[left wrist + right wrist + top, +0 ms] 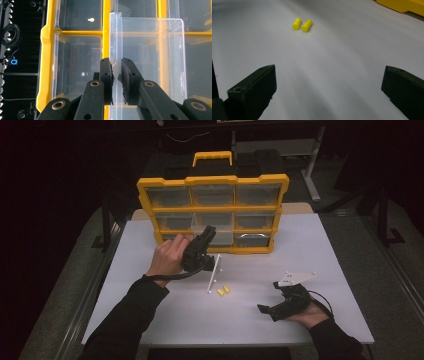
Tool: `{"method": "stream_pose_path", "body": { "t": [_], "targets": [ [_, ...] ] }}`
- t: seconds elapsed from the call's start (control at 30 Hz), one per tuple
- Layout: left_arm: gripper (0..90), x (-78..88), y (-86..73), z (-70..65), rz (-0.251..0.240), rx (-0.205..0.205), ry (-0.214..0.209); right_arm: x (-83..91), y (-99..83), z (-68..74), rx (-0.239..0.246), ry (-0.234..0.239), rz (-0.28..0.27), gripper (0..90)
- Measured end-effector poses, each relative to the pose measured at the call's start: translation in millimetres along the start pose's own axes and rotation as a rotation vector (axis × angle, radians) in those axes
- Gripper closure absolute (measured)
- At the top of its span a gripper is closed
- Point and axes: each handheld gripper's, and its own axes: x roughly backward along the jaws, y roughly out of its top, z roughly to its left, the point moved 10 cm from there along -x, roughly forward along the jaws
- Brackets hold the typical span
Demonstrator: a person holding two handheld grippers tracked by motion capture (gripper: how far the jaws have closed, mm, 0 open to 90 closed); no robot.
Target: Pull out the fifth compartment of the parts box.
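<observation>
My left hand-held gripper [117, 82] is clamped on the front lip of a clear plastic drawer [150, 57], half out of the yellow-framed organiser case [212, 212] on the counter [150, 320]. It looks light, thin-walled and slippery, so I'd keep pinching the stiffer lip. My right hand-held gripper [329, 92] stands wide, empty.

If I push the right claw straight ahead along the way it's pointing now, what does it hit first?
Probably the two yellow plugs lying on the white table. The right claw is open, aimed low across bare tabletop, with nothing nearer in line; the plugs sit slightly left of centre, so it might just pass them.
</observation>
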Motion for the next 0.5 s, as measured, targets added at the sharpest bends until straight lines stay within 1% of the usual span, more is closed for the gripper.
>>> {"method": "stream_pose_path", "body": {
  "t": [0.3,0.4,0.5],
  "targets": [
    [80.0,7.9,2.8,-0.7,-0.005,-0.004,0.007,-0.1,0.1,-0.3,0.001,-0.001,-0.001,0.0],
    [80.0,10.4,4.3,-0.6,-0.010,-0.012,0.008,-0.3,0.0,-0.2,0.002,-0.001,0.000,0.0],
    [79.9,12.8,5.3,-1.2,-0.011,-0.010,0.010,-0.3,0.0,-0.2,0.001,-0.001,0.000,0.0]
  ]
}}
